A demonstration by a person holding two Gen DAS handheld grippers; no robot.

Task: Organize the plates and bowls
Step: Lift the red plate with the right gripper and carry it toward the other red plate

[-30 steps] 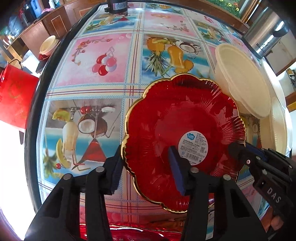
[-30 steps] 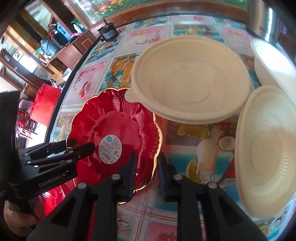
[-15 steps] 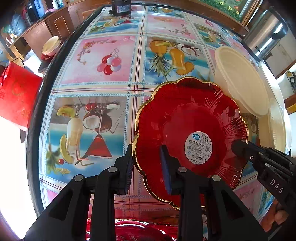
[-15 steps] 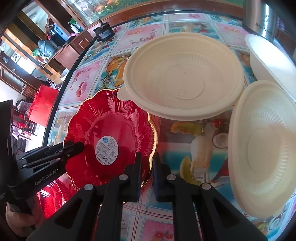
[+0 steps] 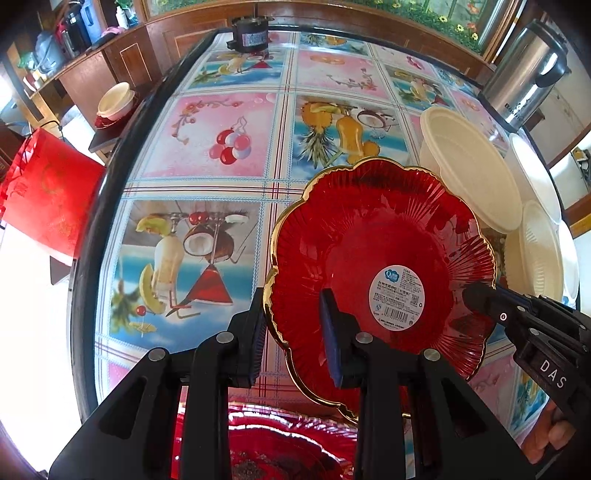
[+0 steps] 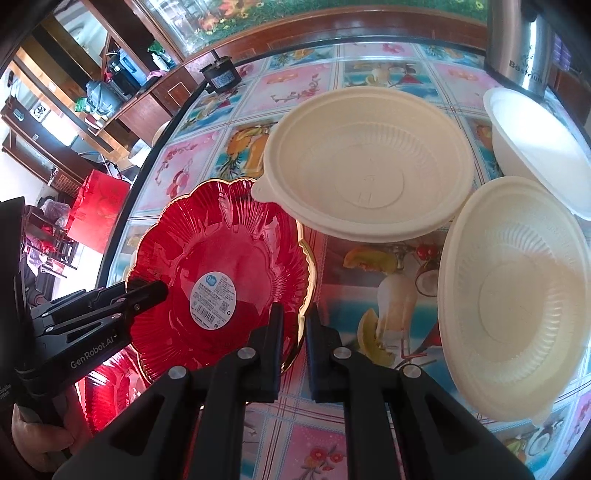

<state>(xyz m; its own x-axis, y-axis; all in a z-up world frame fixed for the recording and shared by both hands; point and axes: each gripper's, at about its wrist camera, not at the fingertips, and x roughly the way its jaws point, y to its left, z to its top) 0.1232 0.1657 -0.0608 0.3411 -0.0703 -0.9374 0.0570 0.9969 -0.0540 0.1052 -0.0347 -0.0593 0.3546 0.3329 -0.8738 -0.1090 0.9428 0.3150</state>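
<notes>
A red scalloped plate (image 5: 373, 236) with a gold rim and a round white label is held tilted above the table; it also shows in the right wrist view (image 6: 221, 258). My left gripper (image 5: 295, 332) straddles its left rim with a gap between pad and rim. My right gripper (image 6: 293, 325) is shut on its right rim. A second red plate (image 5: 273, 439) lies on the table below, near my left gripper. Cream bowls (image 6: 369, 162) (image 6: 513, 291) and a white bowl (image 6: 532, 144) sit to the right.
The table (image 5: 229, 147) has a fruit-print cover and a dark edge on the left. A steel kettle (image 5: 524, 74) stands at the far right, a small black motor (image 5: 247, 33) at the far edge. A red bag (image 5: 44, 192) stands beyond the left edge.
My right gripper has shut on the plate's right rim. My left gripper narrowed around the left rim, then widened a little. The plate has risen and tilted.
</notes>
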